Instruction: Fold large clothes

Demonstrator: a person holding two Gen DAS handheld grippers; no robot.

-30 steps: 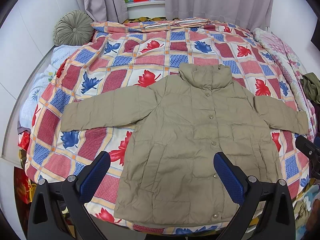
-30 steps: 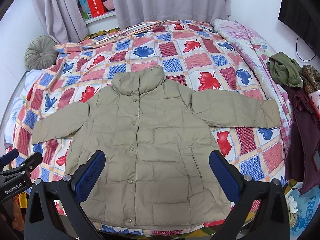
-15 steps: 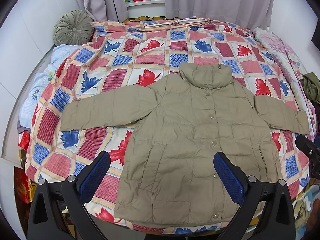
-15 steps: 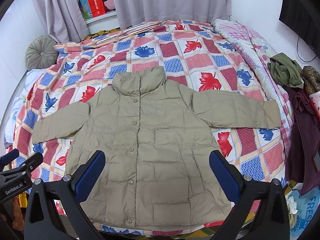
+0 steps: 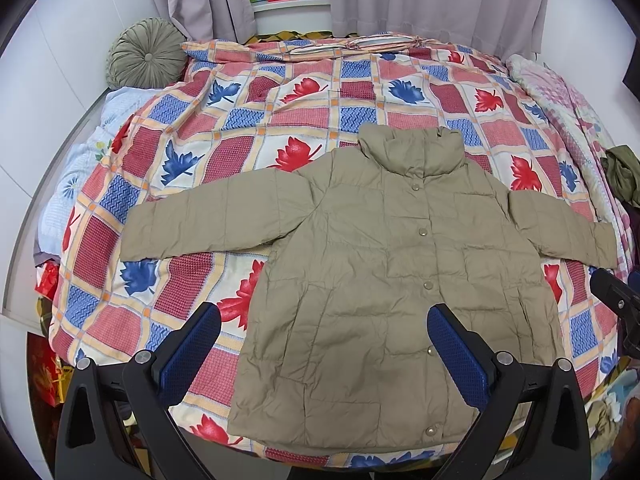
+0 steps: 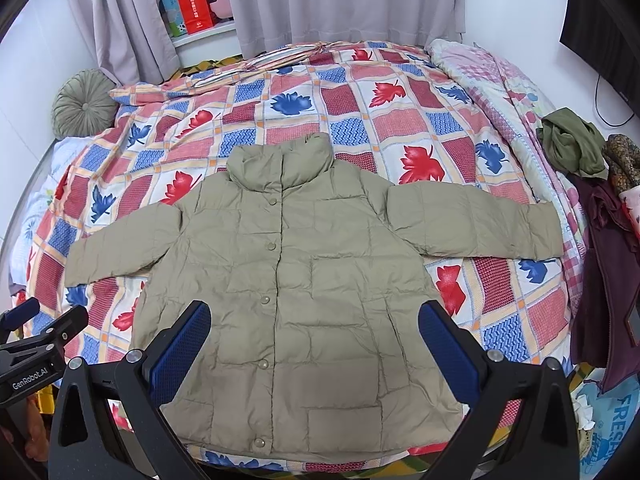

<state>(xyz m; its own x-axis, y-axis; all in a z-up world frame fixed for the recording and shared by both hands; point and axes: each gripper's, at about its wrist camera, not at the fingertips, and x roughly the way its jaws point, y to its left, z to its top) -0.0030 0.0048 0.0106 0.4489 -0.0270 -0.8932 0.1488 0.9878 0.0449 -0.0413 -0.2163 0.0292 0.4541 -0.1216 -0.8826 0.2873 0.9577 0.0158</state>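
A khaki padded jacket (image 5: 384,264) (image 6: 296,280) lies flat and buttoned on the bed, front up, collar toward the far side, both sleeves spread out sideways. My left gripper (image 5: 324,344) hovers open above the jacket's lower left part near the hem, with nothing between its blue pads. My right gripper (image 6: 314,344) hangs open over the lower middle of the jacket, holding nothing. The left gripper's body (image 6: 36,344) shows at the left edge of the right wrist view. Part of the right gripper (image 5: 616,300) shows at the right edge of the left wrist view.
The bed carries a patchwork quilt with red and blue leaves (image 5: 320,104) (image 6: 360,112). A round green cushion (image 5: 144,56) sits at the far left corner. Crumpled clothes (image 6: 576,144) and a dark red garment (image 6: 608,264) pile at the right. Curtains (image 6: 344,0) and a shelf with boxes stand behind.
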